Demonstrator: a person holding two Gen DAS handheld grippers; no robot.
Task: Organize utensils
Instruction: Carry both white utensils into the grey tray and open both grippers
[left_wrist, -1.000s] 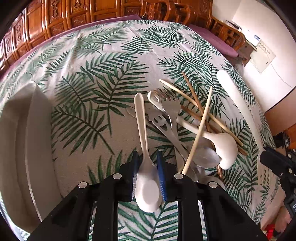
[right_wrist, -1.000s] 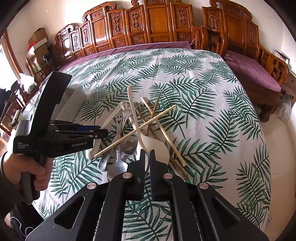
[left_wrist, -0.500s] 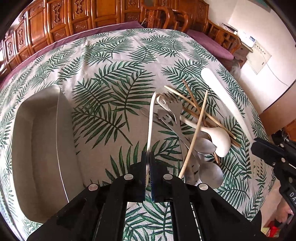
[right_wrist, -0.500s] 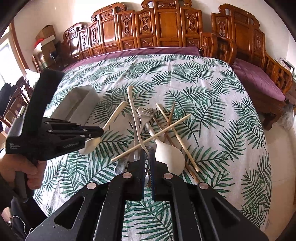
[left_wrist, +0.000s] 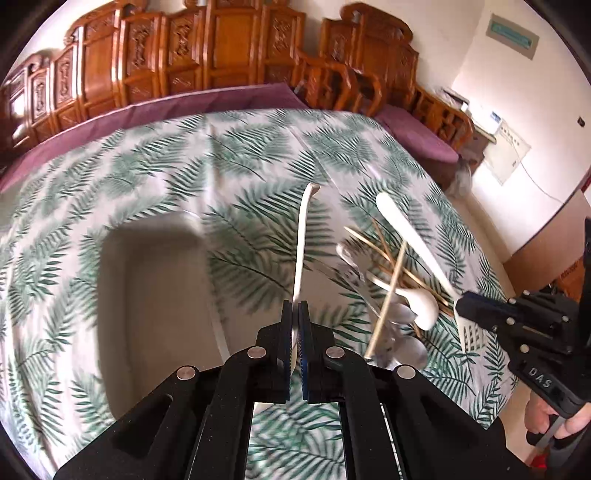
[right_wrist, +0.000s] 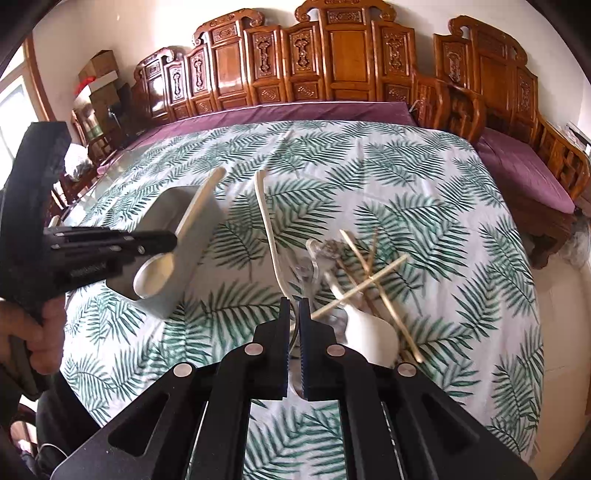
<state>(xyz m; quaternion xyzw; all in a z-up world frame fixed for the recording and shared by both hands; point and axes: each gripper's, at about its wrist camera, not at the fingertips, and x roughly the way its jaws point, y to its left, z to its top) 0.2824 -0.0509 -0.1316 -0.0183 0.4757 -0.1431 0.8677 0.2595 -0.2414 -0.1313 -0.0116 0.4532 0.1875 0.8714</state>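
My left gripper (left_wrist: 294, 306) is shut on a cream spoon (left_wrist: 301, 240), held in the air with its handle pointing away. In the right wrist view this left gripper (right_wrist: 171, 240) holds the spoon (right_wrist: 155, 273) over the near end of a grey tray (right_wrist: 192, 258). My right gripper (right_wrist: 294, 302) is shut on a long white slotted spatula (right_wrist: 267, 229); the left wrist view shows its slotted head (left_wrist: 471, 334) below the right gripper (left_wrist: 460, 306). A pile of chopsticks, metal cutlery and a white soup spoon (left_wrist: 421, 310) lies on the leaf-print tablecloth.
The grey tray (left_wrist: 155, 314) sits left of the pile (right_wrist: 351, 288) on the table. Carved wooden benches with purple cushions (right_wrist: 517, 173) line the far and right sides. A person's hand (right_wrist: 40, 332) grips the left tool.
The left jaws shut on the cream spoon and lifted it off the table toward the tray. The right gripper rose a little, with the spatula in it.
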